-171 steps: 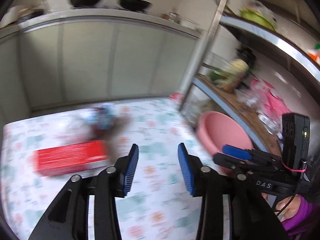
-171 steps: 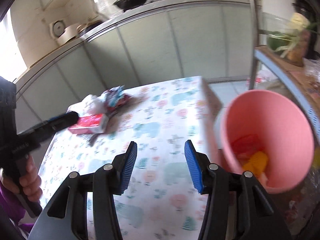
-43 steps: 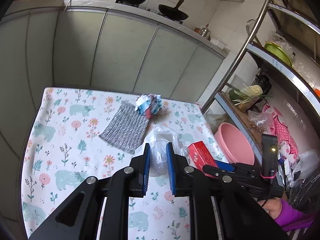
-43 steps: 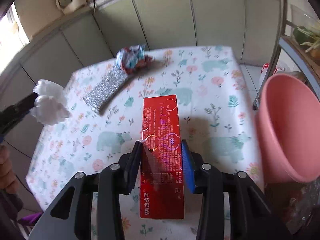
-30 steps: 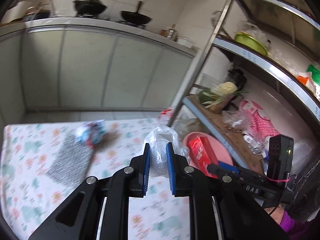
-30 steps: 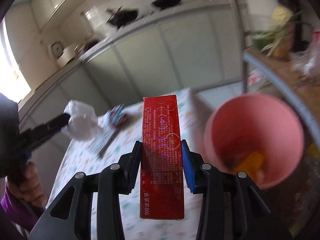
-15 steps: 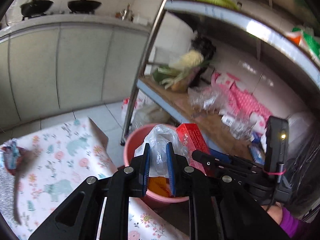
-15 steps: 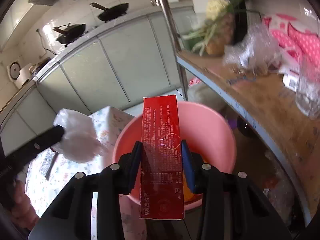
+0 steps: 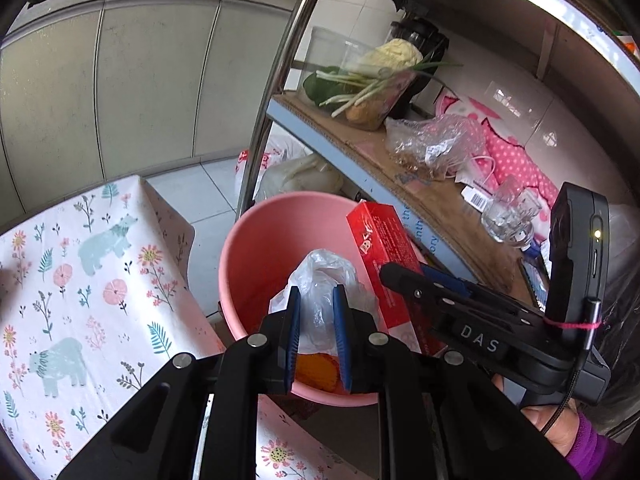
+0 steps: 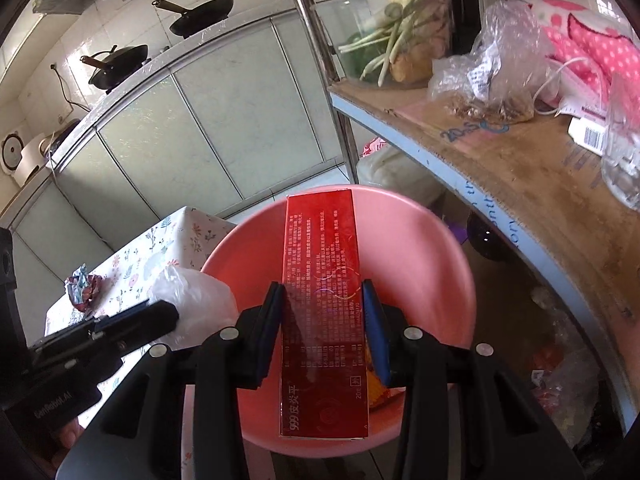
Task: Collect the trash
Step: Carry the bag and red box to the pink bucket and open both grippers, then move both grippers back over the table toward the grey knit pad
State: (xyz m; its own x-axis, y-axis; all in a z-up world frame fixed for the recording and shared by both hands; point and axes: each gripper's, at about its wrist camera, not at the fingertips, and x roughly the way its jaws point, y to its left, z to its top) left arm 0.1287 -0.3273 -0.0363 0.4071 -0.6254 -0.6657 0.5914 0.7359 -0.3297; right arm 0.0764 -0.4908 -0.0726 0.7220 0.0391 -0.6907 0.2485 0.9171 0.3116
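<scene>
Floral-print surface (image 9: pixel 80 280) at left. Metal rack: shelf (image 10: pixel 540 184) bearing spring onions (image 9: pixel 360 88), a clear bag (image 10: pixel 492 76), pink dotted cloth (image 9: pixel 516 164) and a glass (image 9: pixel 508 216). Background: grey cabinets (image 9: pixel 120 80) topped by two black pans (image 10: pixel 160 36).

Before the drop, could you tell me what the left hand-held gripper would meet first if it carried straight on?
Probably the pink bin's inside: the left hand-held gripper, shut on the plastic bag, points into its mouth, though depth is unclear.
</scene>
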